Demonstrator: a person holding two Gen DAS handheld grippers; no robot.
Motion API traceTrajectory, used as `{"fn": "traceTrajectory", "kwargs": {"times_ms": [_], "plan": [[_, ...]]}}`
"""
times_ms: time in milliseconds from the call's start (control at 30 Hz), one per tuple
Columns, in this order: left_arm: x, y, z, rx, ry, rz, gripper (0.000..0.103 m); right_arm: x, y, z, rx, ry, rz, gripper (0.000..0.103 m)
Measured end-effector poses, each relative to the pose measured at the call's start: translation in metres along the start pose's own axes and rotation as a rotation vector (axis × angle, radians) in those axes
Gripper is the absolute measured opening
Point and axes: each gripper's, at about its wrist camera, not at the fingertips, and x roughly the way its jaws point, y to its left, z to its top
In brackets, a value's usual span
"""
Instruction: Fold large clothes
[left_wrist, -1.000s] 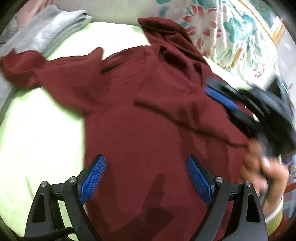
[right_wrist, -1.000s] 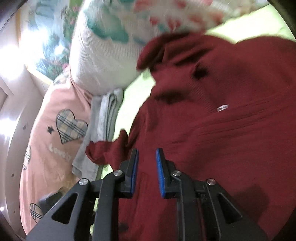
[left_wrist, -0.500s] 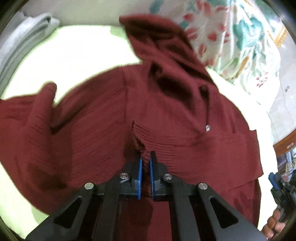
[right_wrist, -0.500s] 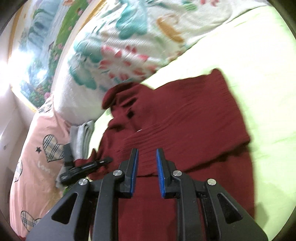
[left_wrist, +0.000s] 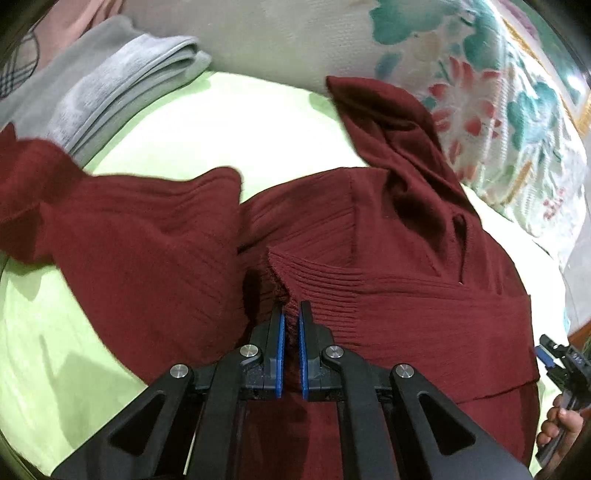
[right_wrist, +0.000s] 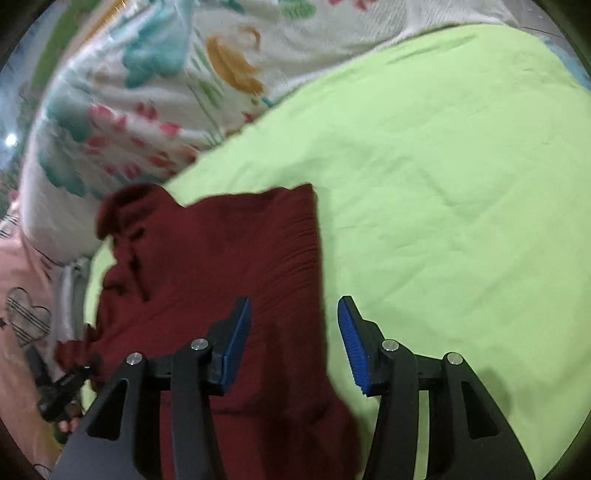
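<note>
Maroon sweater (left_wrist: 388, 295): spread on green sheet (right_wrist: 443, 184), ribbed fold pinched in closed left gripper (left_wrist: 290, 314). Right gripper (right_wrist: 293, 321): jaws opening, nothing pressed, over sweater's right edge; bare sheet beyond. Floral quilt (right_wrist: 147, 92) ahead, grey towel (left_wrist: 122, 85) far left. Sweater's near hem cut off.

Black fingers (left_wrist: 275, 332), blue ribbed pads (right_wrist: 351, 339)

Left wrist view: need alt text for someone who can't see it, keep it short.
The left gripper is shut on a ribbed edge of a dark red sweater spread on a light green bedsheet. A folded grey garment lies at upper left, a floral pillow at upper right, and the right gripper shows at the right edge.
</note>
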Motion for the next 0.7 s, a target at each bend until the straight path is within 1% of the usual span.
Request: {"fn": "traceTrajectory", "kwargs": {"times_ms": [67, 100, 133, 167, 267, 367, 433, 467, 500, 567, 600, 633, 667, 700], "plan": [[-0.001, 0.006, -0.004, -0.013, 0.005, -0.001, 0.005, 0.015, -0.004, 0.002, -0.009, 0.033, -0.01, 0.05], [-0.001, 0.005, -0.004, -0.012, 0.009, -0.004, 0.005, 0.019, -0.002, 0.003, -0.033, 0.043, -0.001, 0.037], [-0.002, 0.002, -0.005, -0.001, 0.01, -0.004, 0.005, 0.023, 0.001, 0.004, -0.069, 0.064, 0.008, 0.009], [-0.005, -0.001, -0.005, 0.013, 0.008, -0.007, 0.005, 0.022, 0.001, 0.004, -0.071, 0.067, 0.004, 0.008], [-0.009, -0.011, -0.006, 0.045, 0.011, -0.03, 0.005, 0.012, -0.005, 0.009, -0.062, 0.024, -0.012, 0.008], [-0.003, -0.015, -0.009, 0.063, 0.03, -0.007, 0.006, 0.015, -0.008, 0.007, -0.067, 0.04, -0.032, 0.008], [-0.002, -0.011, -0.012, 0.052, 0.052, -0.005, 0.009, 0.011, -0.006, 0.003, -0.069, 0.039, -0.05, 0.011], [-0.005, -0.007, -0.013, 0.041, 0.055, -0.014, 0.014, 0.007, -0.003, 0.001, -0.062, 0.026, -0.061, 0.012], [-0.009, -0.004, -0.015, 0.032, 0.054, -0.02, 0.016, -0.003, -0.001, -0.002, -0.057, 0.004, -0.067, 0.012], [-0.023, 0.005, -0.019, 0.022, 0.043, -0.026, 0.022, -0.018, 0.008, -0.009, -0.063, -0.03, -0.049, 0.017], [-0.03, 0.01, -0.022, 0.015, 0.039, -0.032, 0.025, -0.025, 0.012, -0.013, -0.069, -0.042, -0.037, 0.022], [-0.039, 0.017, -0.024, 0.006, 0.031, -0.035, 0.033, -0.031, 0.018, -0.019, -0.077, -0.051, -0.022, 0.028], [-0.047, 0.024, -0.027, -0.006, 0.022, -0.028, 0.042, -0.038, 0.024, -0.028, -0.089, -0.057, 0.002, 0.031], [-0.056, 0.033, -0.029, -0.02, 0.009, -0.014, 0.047, -0.041, 0.029, -0.034, -0.099, -0.056, 0.023, 0.035]]}}
